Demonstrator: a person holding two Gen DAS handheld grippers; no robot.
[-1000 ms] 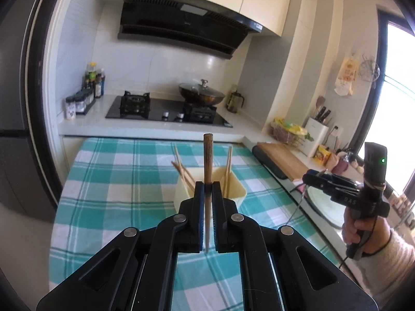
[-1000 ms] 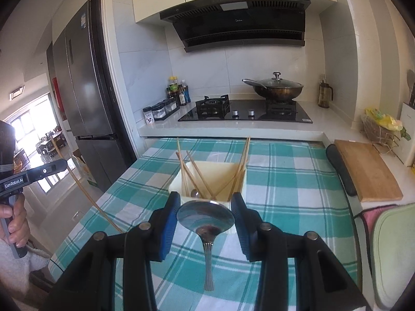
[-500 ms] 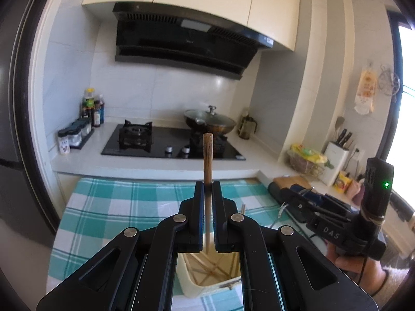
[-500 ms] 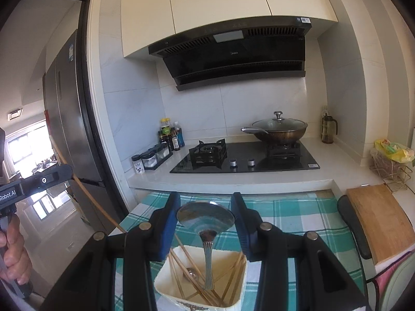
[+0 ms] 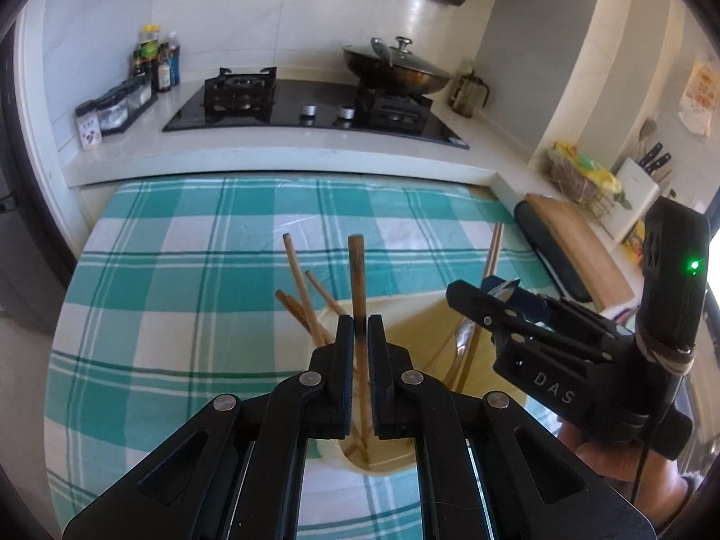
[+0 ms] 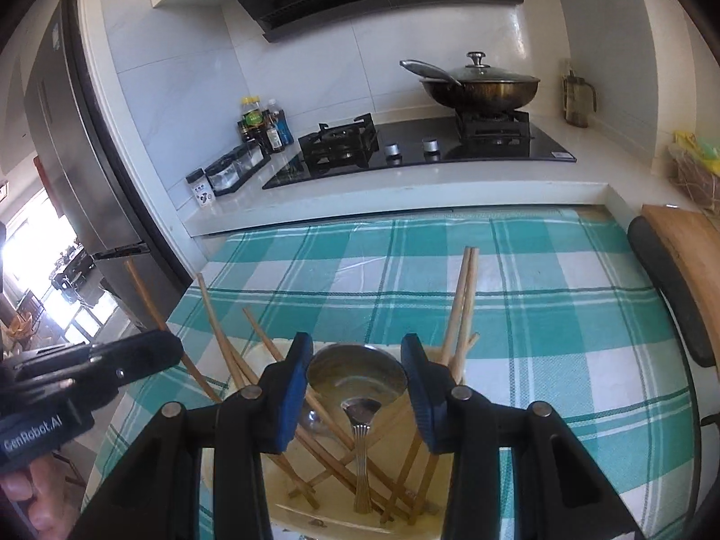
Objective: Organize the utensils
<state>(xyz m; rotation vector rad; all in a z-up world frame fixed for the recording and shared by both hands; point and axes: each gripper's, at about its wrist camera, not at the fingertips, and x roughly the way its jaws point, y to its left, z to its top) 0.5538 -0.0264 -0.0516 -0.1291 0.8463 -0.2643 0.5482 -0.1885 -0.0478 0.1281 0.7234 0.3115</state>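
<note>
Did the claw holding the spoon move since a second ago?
Yes. The right claw holding the spoon went forward and down: the yellow utensil box, earlier ahead of it on the checked tablecloth, now sits right beneath it.

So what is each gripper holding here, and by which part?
Left gripper pinches a wooden chopstick partway down its shaft. Right gripper clamps a metal spoon by its bowl's edges.

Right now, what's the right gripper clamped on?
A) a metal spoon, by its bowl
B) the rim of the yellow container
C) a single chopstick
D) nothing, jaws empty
A: in the right wrist view the blue pads of the right gripper press on both sides of the metal spoon at its bowl, the handle hanging down into the yellow container among the chopsticks.
</note>
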